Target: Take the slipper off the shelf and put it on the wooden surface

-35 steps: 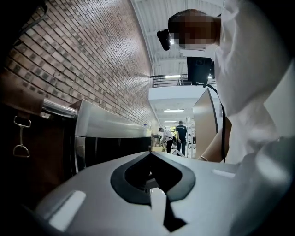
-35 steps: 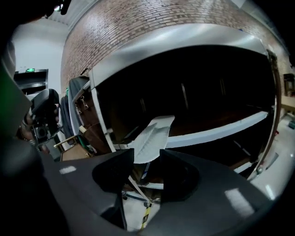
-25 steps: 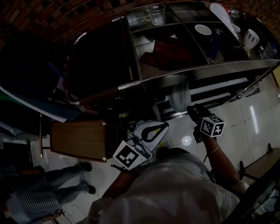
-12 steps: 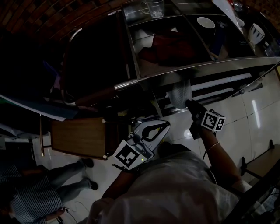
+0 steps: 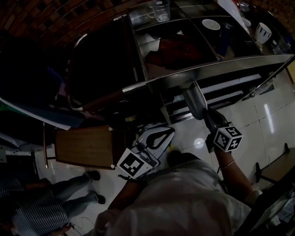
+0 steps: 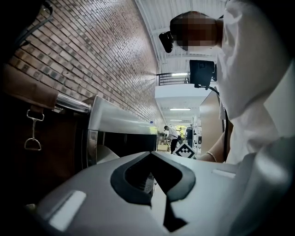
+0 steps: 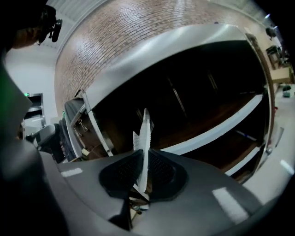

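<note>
A thin pale slipper (image 5: 193, 100) sticks out edge-on from under the metal shelf (image 5: 216, 68), tilted toward me. My right gripper (image 5: 208, 117) is shut on its near end. In the right gripper view the slipper (image 7: 145, 133) stands upright as a white blade pinched between the dark pads, with the right gripper (image 7: 144, 171) closed tight around it. My left gripper (image 5: 165, 133) hangs lower, beside the wooden surface (image 5: 85, 146), shut with nothing in it. Its tips meet in the left gripper view (image 6: 150, 156).
The shelf top carries a glass mug (image 5: 159, 10), a white bowl (image 5: 211, 24) and a striped cup (image 5: 263, 32); a red cloth (image 5: 177, 50) lies on a lower level. A dark bag (image 5: 97, 69) sits left of the shelf. A person's legs (image 5: 50, 203) stand at lower left.
The right gripper's jaws have closed on the slipper's end. The slipper has swung from lying at the shelf edge to pointing outward, and the right gripper has shifted slightly right and down.
</note>
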Demonstrator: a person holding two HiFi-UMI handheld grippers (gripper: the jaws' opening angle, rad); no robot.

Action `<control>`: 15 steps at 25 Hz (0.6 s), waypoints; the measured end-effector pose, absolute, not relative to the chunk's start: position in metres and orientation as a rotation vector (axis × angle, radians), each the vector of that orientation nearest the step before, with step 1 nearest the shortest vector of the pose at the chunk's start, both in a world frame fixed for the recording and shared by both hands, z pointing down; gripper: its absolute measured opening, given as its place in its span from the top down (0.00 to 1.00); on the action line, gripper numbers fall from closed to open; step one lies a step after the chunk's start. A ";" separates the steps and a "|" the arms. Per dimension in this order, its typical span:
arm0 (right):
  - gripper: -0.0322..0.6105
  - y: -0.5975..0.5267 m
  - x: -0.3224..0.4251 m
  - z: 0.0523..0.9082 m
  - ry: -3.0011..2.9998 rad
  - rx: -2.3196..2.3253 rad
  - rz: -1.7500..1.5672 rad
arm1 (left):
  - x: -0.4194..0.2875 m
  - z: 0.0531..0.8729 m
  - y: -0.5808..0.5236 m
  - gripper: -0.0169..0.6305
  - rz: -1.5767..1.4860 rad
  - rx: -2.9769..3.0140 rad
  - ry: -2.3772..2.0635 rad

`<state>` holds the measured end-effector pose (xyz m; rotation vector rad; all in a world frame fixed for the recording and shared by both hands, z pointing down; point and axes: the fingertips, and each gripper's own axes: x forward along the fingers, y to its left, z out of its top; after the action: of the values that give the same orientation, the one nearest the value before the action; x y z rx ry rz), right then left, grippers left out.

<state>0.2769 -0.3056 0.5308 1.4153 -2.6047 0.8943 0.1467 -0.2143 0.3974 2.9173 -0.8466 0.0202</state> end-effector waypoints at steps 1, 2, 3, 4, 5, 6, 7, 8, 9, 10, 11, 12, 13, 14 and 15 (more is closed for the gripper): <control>0.89 -0.300 0.279 0.526 -2.576 1.442 0.855 | 0.148 0.396 -0.211 0.98 0.022 2.923 -0.835; 0.89 -0.294 0.281 0.522 -2.551 1.467 0.816 | 0.149 0.394 -0.206 0.98 0.023 2.929 -0.822; 0.89 -0.286 0.282 0.516 -2.536 1.485 0.780 | 0.150 0.392 -0.201 0.98 0.021 2.935 -0.808; 0.89 -0.278 0.283 0.511 -2.530 1.498 0.751 | 0.150 0.390 -0.196 0.98 0.015 2.940 -0.795; 0.89 -0.269 0.284 0.505 -2.525 1.507 0.720 | 0.151 0.387 -0.190 0.98 0.009 2.944 -0.782; 0.89 -0.259 0.285 0.500 -2.518 1.512 0.685 | 0.151 0.385 -0.184 0.98 0.003 2.947 -0.769; 0.89 -0.248 0.286 0.495 -2.511 1.515 0.649 | 0.151 0.383 -0.177 0.98 0.000 2.950 -0.756; 0.89 -0.236 0.286 0.491 -2.511 1.521 0.623 | 0.150 0.382 -0.170 0.98 -0.003 2.952 -0.740; 0.89 -0.224 0.286 0.486 -2.516 1.533 0.610 | 0.150 0.381 -0.162 0.98 -0.004 2.954 -0.723; 0.89 -0.211 0.286 0.481 -2.521 1.548 0.600 | 0.149 0.380 -0.154 0.98 -0.004 2.957 -0.704; 0.89 -0.197 0.286 0.477 -2.521 1.566 0.590 | 0.149 0.379 -0.145 0.98 -0.004 2.960 -0.685; 0.89 -0.183 0.286 0.474 -2.515 1.583 0.578 | 0.148 0.378 -0.135 0.98 -0.006 2.963 -0.670; 0.89 -0.169 0.285 0.472 -2.509 1.601 0.568 | 0.145 0.377 -0.126 0.98 -0.009 2.965 -0.660; 0.89 -0.155 0.284 0.470 -2.505 1.617 0.563 | 0.141 0.376 -0.117 0.98 -0.016 2.965 -0.658; 0.89 -0.141 0.282 0.467 -2.502 1.632 0.556 | 0.136 0.373 -0.109 0.98 -0.026 2.965 -0.661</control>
<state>0.2817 -0.1410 0.4674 1.6320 -2.5020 0.5564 0.1362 -0.1089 0.3735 2.9648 -0.6606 -0.0264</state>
